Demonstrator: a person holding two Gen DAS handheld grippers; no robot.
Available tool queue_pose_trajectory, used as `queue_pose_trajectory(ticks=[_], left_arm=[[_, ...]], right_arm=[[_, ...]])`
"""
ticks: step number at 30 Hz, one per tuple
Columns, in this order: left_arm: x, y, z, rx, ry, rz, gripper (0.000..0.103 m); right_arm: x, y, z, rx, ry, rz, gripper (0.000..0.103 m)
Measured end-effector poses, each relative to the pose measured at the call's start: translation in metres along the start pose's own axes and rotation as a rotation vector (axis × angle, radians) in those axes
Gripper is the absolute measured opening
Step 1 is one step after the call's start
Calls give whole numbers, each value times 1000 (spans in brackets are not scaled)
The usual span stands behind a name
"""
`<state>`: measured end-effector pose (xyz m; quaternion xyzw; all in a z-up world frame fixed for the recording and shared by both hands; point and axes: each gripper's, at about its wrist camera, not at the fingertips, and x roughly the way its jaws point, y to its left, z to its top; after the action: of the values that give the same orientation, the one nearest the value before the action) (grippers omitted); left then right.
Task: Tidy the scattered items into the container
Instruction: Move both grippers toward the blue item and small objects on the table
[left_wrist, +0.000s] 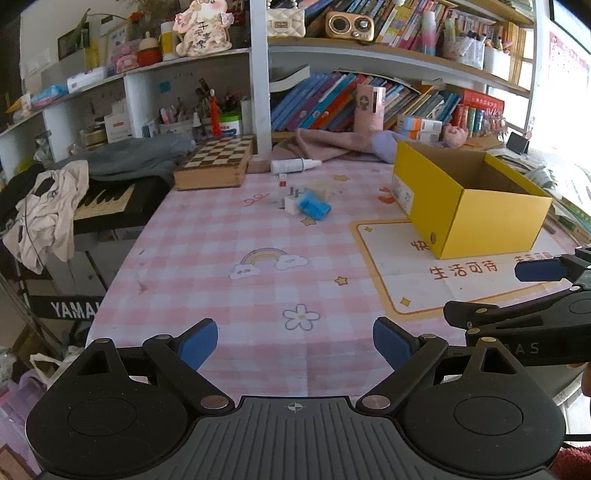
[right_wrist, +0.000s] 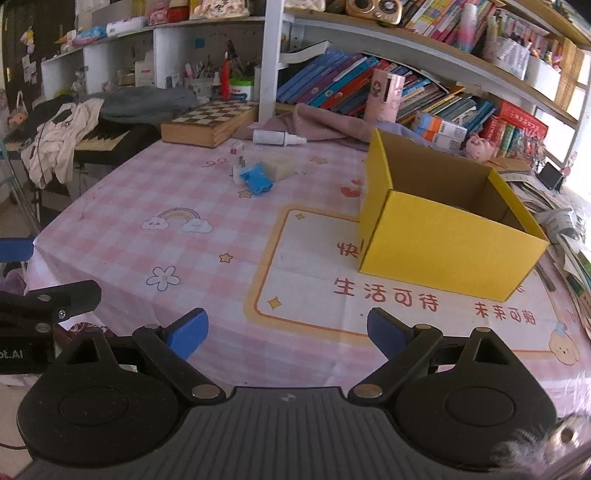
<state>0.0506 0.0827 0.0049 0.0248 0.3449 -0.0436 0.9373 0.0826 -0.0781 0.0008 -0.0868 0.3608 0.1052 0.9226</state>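
Observation:
An open yellow cardboard box (left_wrist: 480, 218) (right_wrist: 443, 240) stands on the right of the pink checked table. Far across the table lie a blue crumpled item (left_wrist: 314, 207) (right_wrist: 256, 180), a white plug adapter (left_wrist: 290, 201) (right_wrist: 238, 169), a beige block (right_wrist: 279, 166), a small white and red cube (left_wrist: 282, 181) (right_wrist: 236, 147) and a white dropper bottle (left_wrist: 293, 165) (right_wrist: 277, 137). My left gripper (left_wrist: 295, 345) is open and empty near the table's front edge. My right gripper (right_wrist: 286, 332) is open and empty, in front of the box.
A wooden chess box (left_wrist: 214, 162) sits at the back left beside a keyboard (left_wrist: 103, 201) draped with clothes. A pink cloth (left_wrist: 332, 142) and bookshelves line the back. Papers pile up to the right of the box (right_wrist: 565, 221).

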Motion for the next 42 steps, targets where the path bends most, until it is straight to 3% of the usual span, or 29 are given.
queue_pose_trajectory(ticks=[14, 42], left_arm=[[34, 3, 20, 9, 14, -3, 93], [133, 13, 95, -22, 53, 24, 93]], right_arm=[[34, -5, 28, -8, -21, 7, 90], [136, -24, 140, -28, -78, 120, 88]])
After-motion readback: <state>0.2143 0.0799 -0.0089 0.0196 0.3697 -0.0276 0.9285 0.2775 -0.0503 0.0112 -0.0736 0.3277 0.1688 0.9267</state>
